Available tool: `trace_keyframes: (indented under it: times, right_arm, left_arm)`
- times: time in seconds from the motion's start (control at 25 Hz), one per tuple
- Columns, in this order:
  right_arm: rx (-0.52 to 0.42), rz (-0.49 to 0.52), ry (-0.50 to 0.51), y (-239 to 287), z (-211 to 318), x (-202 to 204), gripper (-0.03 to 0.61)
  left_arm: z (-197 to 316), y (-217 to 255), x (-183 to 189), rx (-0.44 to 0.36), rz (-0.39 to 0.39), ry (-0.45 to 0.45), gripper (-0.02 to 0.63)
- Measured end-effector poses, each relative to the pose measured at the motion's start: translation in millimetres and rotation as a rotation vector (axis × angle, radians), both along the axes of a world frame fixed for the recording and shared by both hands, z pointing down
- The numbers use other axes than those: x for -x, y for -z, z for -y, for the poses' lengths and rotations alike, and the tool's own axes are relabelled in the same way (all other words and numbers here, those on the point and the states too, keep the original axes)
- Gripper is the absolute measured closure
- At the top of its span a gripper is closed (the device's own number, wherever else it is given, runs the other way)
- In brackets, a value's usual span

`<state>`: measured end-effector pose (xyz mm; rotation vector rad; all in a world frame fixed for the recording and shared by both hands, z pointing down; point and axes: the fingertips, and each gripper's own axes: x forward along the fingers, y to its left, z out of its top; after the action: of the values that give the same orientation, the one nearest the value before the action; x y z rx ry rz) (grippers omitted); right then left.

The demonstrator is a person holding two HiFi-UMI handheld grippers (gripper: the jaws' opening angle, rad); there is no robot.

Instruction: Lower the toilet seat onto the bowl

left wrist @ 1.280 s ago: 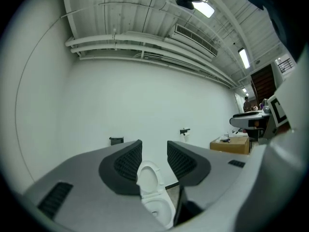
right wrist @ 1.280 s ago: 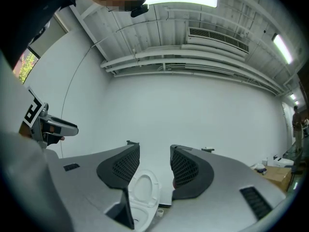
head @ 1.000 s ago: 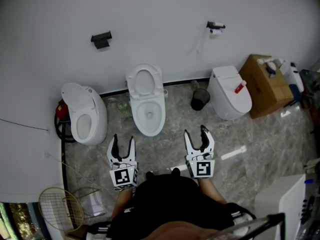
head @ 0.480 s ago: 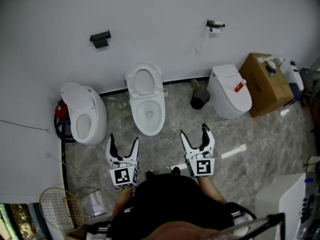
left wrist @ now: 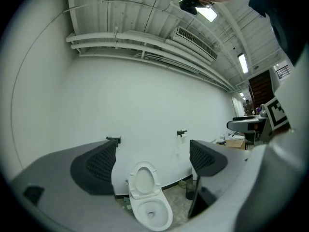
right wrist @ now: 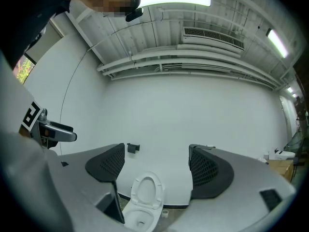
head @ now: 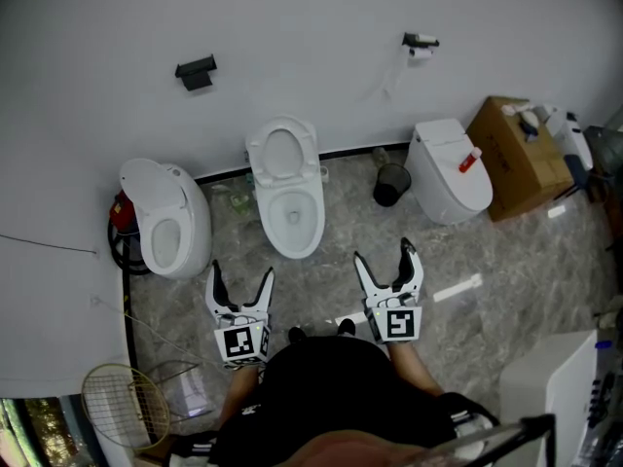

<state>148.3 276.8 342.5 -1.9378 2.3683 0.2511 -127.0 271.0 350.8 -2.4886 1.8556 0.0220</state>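
Upright toilet seat stands straight ahead, well apart from both tools.
The left tool is nearer than the right tool; both are opening, empty; the bowl points back at them.

The person wears a black top, and the white left gripper and right gripper, their black-lined jaws opening on nothing, carry black-and-white marker cubes.
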Motion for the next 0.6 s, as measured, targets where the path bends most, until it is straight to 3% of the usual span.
trace_keyframes:
  times: [0.16, 0.6]
  right_arm:
    - [0.009, 0.056, -0.009, -1, -5, 7, 0.168]
    - [-0.024, 0.038, -0.058, -1, -22, 43, 0.169]
  left_arm:
    - [-8, -2, 14, -0.001, -0.025, -0.011, 0.149]
    - [-18, -8, 61, -0.006, -0.021, -0.032, 0.149]
